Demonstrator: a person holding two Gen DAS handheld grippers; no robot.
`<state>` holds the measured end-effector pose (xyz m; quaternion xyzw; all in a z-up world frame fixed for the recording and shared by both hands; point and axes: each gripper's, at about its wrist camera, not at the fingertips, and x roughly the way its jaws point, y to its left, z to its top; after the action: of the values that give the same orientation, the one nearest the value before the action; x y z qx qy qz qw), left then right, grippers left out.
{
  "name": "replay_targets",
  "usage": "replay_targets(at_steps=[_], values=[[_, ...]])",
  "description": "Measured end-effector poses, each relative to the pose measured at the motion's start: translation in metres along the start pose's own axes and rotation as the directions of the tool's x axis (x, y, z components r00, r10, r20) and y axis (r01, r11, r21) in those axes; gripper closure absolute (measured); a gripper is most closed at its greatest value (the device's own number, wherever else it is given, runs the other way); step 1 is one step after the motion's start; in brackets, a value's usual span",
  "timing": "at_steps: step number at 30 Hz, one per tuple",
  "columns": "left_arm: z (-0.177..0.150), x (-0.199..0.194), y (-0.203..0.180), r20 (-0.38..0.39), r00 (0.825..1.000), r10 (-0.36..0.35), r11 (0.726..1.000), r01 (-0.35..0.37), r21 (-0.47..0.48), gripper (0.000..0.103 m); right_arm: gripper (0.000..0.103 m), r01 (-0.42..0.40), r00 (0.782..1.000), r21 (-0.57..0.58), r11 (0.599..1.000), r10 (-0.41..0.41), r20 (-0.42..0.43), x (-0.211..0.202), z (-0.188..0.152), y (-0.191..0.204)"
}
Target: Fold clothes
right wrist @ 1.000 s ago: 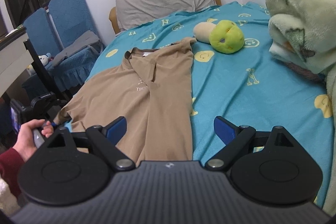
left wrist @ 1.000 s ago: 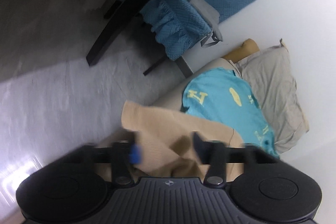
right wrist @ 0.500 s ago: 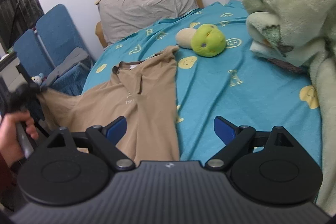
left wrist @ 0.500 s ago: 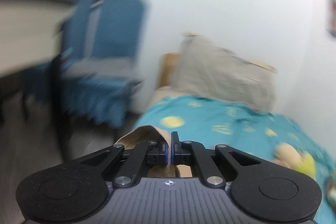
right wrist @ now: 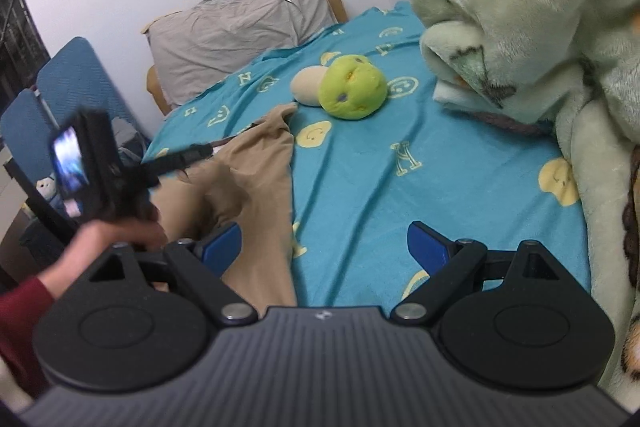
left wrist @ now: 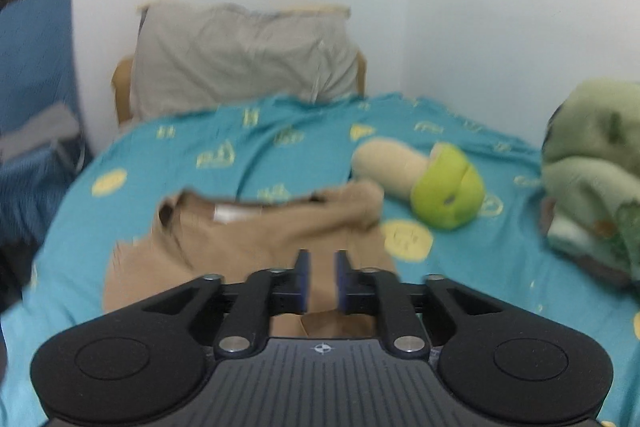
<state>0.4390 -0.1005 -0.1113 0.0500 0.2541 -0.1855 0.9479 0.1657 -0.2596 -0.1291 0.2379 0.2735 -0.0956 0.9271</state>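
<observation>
A tan shirt (left wrist: 256,243) lies on the teal bed sheet (left wrist: 480,267), collar toward the pillow, with its left sleeve folded in over the body. My left gripper (left wrist: 320,279) hovers low over the middle of the shirt. Its pads stand a narrow gap apart with only loose cloth showing below them. In the right wrist view the shirt (right wrist: 260,179) is bunched at its left side, and a hand (right wrist: 108,235) holds the left gripper (right wrist: 200,149) above it. My right gripper (right wrist: 324,247) is wide open over the shirt's right edge, holding nothing.
A green and cream plush toy (right wrist: 354,91) lies just beyond the shirt's right shoulder. A bulky green blanket (right wrist: 520,7) fills the bed's right side. A grey pillow (left wrist: 244,51) leans at the head. Blue chairs (right wrist: 72,83) stand left of the bed.
The left gripper swung from the bed's left edge over the shirt, carrying the sleeve inward, then parted its pads from shut. The right gripper edged forward and stayed open.
</observation>
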Motion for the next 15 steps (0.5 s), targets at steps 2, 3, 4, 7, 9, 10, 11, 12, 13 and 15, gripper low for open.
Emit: replay_targets(at_steps=[2,3,4,7,9,10,11,12,13,15], values=[[-0.009,-0.010,0.003,-0.015,1.000,0.012,1.000,-0.012,-0.019,0.043,0.012,0.005,1.000,0.003,1.000,-0.005,0.002,0.003,0.001,-0.001],[-0.013,-0.016,0.005,-0.023,1.000,0.018,0.999,-0.018,-0.028,0.039,0.012,0.008,1.000,0.004,1.000,-0.008,0.002,0.004,0.002,-0.002],[-0.018,-0.021,0.006,-0.030,0.999,0.023,0.999,-0.025,-0.037,0.032,0.012,0.002,1.000,0.011,1.000,-0.002,0.002,0.004,0.002,-0.003],[-0.030,-0.052,0.013,-0.033,0.998,0.048,0.997,-0.050,-0.065,0.013,0.012,-0.015,1.000,-0.008,1.000,0.015,0.005,0.001,0.001,0.000],[-0.031,-0.092,0.015,-0.024,0.997,0.072,0.996,-0.074,-0.057,0.009,0.012,-0.032,0.999,-0.034,0.999,0.032,0.016,-0.003,0.000,0.004],[-0.035,-0.112,0.015,-0.026,0.996,0.083,0.995,-0.084,-0.048,0.006,0.012,-0.042,0.999,-0.050,0.998,0.043,0.023,-0.006,-0.001,0.006],[-0.039,-0.132,0.013,-0.030,0.995,0.096,0.994,-0.097,-0.040,0.005,0.012,-0.054,0.998,-0.070,0.996,0.057,0.031,-0.008,-0.002,0.009],[-0.045,-0.153,0.012,-0.034,0.993,0.109,0.993,-0.110,-0.030,0.005,0.012,-0.074,0.996,-0.091,0.993,0.077,0.037,-0.011,-0.003,0.012],[-0.051,-0.172,0.010,-0.035,0.992,0.121,0.992,-0.122,-0.027,0.004,0.012,-0.093,0.994,-0.111,0.989,0.099,0.043,-0.014,-0.004,0.015],[-0.061,-0.209,0.010,-0.044,0.989,0.139,0.988,-0.142,-0.057,0.001,0.012,-0.131,0.989,-0.153,0.980,0.140,0.053,-0.019,-0.008,0.021]])
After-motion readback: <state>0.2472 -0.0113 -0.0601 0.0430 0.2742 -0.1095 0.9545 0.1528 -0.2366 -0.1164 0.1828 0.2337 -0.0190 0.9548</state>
